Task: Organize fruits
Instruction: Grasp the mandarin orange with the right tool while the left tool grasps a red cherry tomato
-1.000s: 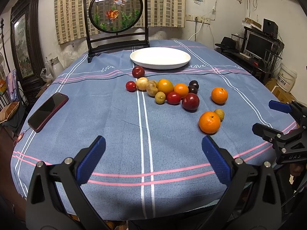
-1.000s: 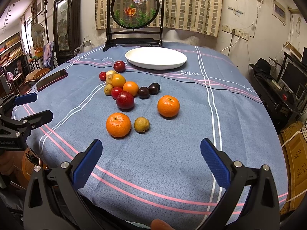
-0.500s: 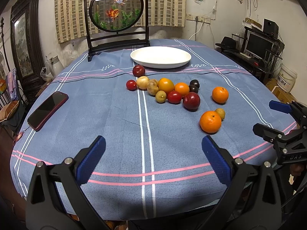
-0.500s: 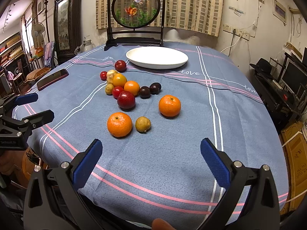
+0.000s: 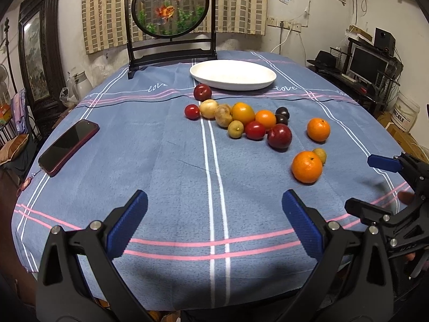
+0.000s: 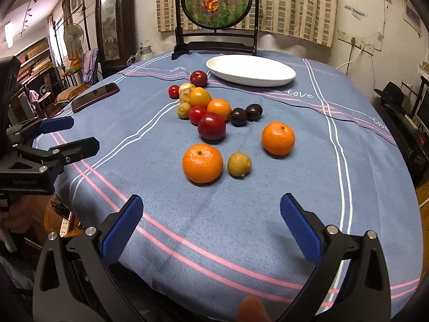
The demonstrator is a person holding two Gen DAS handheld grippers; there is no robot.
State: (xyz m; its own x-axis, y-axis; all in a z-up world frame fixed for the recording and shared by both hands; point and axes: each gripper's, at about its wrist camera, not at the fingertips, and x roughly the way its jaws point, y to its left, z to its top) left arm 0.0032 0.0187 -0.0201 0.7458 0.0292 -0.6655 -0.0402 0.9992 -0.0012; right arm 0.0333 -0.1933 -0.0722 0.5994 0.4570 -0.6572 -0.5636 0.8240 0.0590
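Note:
Several fruits lie loose on the blue tablecloth: a near orange [image 6: 202, 163], a small yellow-green fruit [image 6: 239, 164] beside it, a second orange [image 6: 278, 138], a dark red plum [image 6: 211, 130], and a cluster of tomatoes, oranges and dark plums behind. An empty white plate [image 6: 250, 70] sits at the far side; it also shows in the left wrist view [image 5: 232, 74]. My right gripper [image 6: 211, 222] is open and empty, just short of the near orange. My left gripper [image 5: 214, 221] is open and empty over the table's front edge, left of the near orange [image 5: 306, 167].
A dark phone [image 5: 68, 146] lies at the table's left edge. A round fish screen on a black stand [image 5: 171, 18] stands behind the plate. A desk with a monitor [image 5: 368, 64] is to the right of the table.
Both grippers have moved forward toward the fruits, the right one more; the near orange now looks larger and closer. Both stay open.

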